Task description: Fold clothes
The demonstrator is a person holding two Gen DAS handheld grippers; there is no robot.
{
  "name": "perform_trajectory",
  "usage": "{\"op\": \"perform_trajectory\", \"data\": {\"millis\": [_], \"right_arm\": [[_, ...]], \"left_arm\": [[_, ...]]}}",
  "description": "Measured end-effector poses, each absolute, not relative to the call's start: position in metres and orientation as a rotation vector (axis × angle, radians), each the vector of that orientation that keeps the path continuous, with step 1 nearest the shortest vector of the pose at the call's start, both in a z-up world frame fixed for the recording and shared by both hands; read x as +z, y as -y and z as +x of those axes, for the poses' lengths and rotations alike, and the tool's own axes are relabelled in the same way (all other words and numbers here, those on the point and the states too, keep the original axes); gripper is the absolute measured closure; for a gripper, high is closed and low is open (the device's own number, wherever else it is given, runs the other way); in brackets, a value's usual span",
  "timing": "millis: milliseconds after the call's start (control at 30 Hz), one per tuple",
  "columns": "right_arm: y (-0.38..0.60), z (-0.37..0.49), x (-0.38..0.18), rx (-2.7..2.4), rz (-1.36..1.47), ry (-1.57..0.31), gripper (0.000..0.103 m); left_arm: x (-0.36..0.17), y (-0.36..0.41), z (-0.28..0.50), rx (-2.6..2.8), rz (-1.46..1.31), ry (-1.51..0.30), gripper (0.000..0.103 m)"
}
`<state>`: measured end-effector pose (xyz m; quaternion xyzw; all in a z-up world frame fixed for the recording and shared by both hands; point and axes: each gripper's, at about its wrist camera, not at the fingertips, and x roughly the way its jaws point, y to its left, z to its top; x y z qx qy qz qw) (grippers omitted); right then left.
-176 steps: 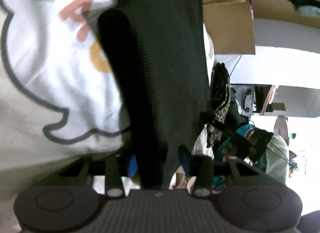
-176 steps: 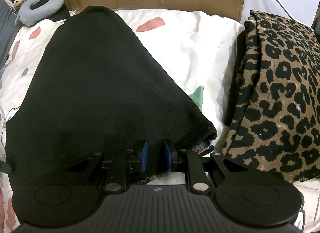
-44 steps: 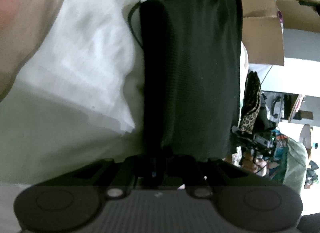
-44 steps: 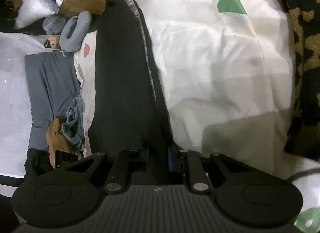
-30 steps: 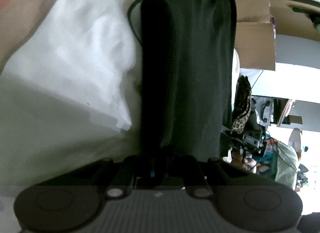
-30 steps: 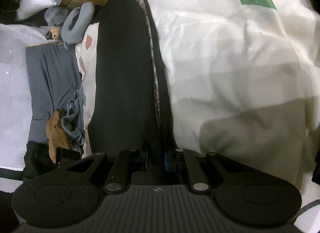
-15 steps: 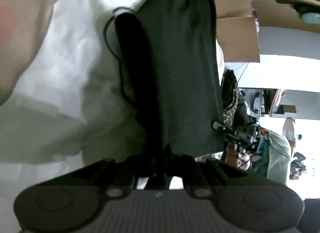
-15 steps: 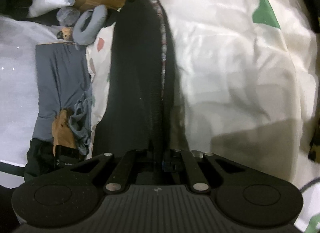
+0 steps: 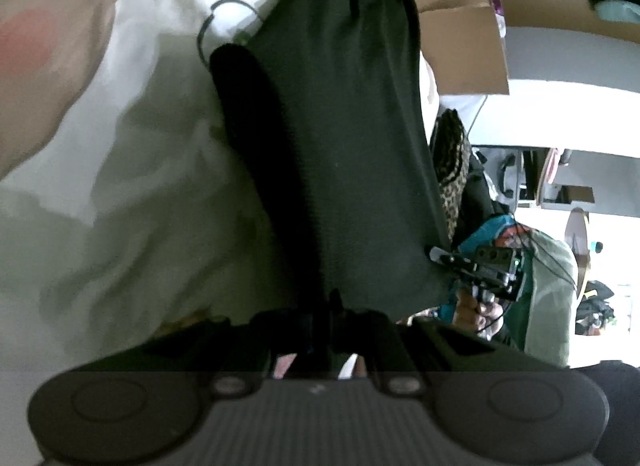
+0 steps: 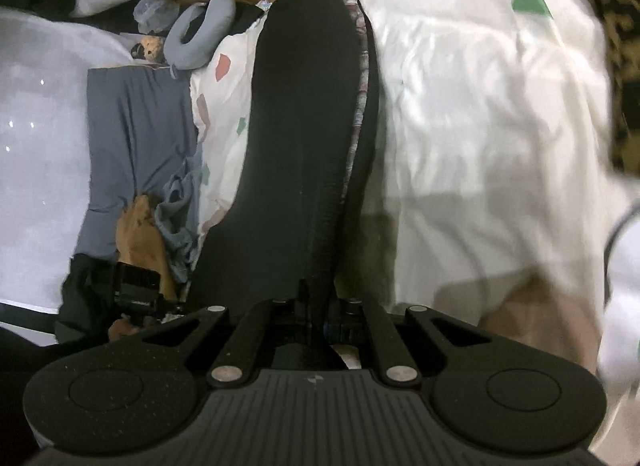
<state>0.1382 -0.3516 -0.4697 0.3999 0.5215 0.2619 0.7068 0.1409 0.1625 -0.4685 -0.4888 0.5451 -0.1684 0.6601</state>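
Note:
A black knit garment (image 9: 344, 153) hangs stretched between my two grippers above a white bedsheet (image 9: 120, 193) with coloured shapes. My left gripper (image 9: 320, 318) is shut on one end of it. My right gripper (image 10: 320, 314) is shut on the other end; the garment (image 10: 304, 137) runs away from it, folded lengthwise, with a patterned inner edge showing along its right side. The right gripper also shows in the left wrist view (image 9: 480, 266), held by a hand. The left gripper shows in the right wrist view (image 10: 136, 286).
A leopard-print cloth (image 10: 616, 49) lies at the sheet's right edge. A grey garment (image 10: 132, 137), a grey neck pillow (image 10: 200, 33) and a brown cloth (image 10: 136, 234) lie to the left. Cardboard boxes (image 9: 460, 33) stand behind the bed.
Both grippers have kept hold of the black garment and shifted it sideways over the sheet. The garment now hangs more slanted in the left wrist view.

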Motion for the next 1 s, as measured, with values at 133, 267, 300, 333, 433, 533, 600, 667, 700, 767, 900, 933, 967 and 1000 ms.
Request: {"op": "perform_trajectory", "data": {"millis": [133,267,300,333,433,533,600,667,700,767,900,933,967,1000], "right_arm": [[0.347,0.114,-0.464,0.584,0.899,-1.186,0.101],[0.343,0.095,-0.456,0.599,0.907,-1.213,0.101],[0.342,0.09,-0.454,0.602,0.905,-1.22,0.101],[0.341,0.087,-0.453,0.603,0.903,-1.226,0.101],[0.342,0.082,-0.457,0.588,0.921,-1.235,0.101],[0.34,0.084,-0.463,0.567,0.909,-1.256,0.101],[0.335,0.088,-0.463,0.562,0.905,-1.262,0.101],[0.332,0.093,-0.461,0.562,0.904,-1.257,0.1],[0.331,0.095,-0.46,0.561,0.906,-1.251,0.1],[0.332,0.101,-0.457,0.559,0.91,-1.234,0.1],[0.334,0.113,-0.447,0.564,0.907,-1.196,0.1],[0.334,0.116,-0.445,0.567,0.904,-1.186,0.1],[0.335,0.12,-0.442,0.569,0.901,-1.178,0.1],[0.335,0.124,-0.439,0.571,0.897,-1.169,0.1]], "left_arm": [[-0.462,-0.163,0.121,-0.391,-1.117,-1.252,0.097],[-0.456,-0.163,0.104,-0.394,-1.141,-1.27,0.097],[-0.456,-0.163,0.102,-0.391,-1.145,-1.273,0.097],[-0.456,-0.163,0.1,-0.389,-1.149,-1.274,0.097],[-0.459,-0.165,0.103,-0.397,-1.142,-1.274,0.097],[-0.464,-0.169,0.109,-0.396,-1.133,-1.272,0.097],[-0.465,-0.172,0.113,-0.398,-1.125,-1.266,0.097],[-0.462,-0.177,0.117,-0.398,-1.116,-1.252,0.097],[-0.46,-0.181,0.118,-0.395,-1.111,-1.244,0.097],[-0.454,-0.185,0.122,-0.385,-1.099,-1.226,0.097],[-0.44,-0.192,0.136,-0.374,-1.055,-1.189,0.097],[-0.437,-0.194,0.138,-0.372,-1.05,-1.176,0.097],[-0.434,-0.196,0.141,-0.371,-1.046,-1.162,0.097],[-0.43,-0.197,0.143,-0.369,-1.041,-1.148,0.097]]}}
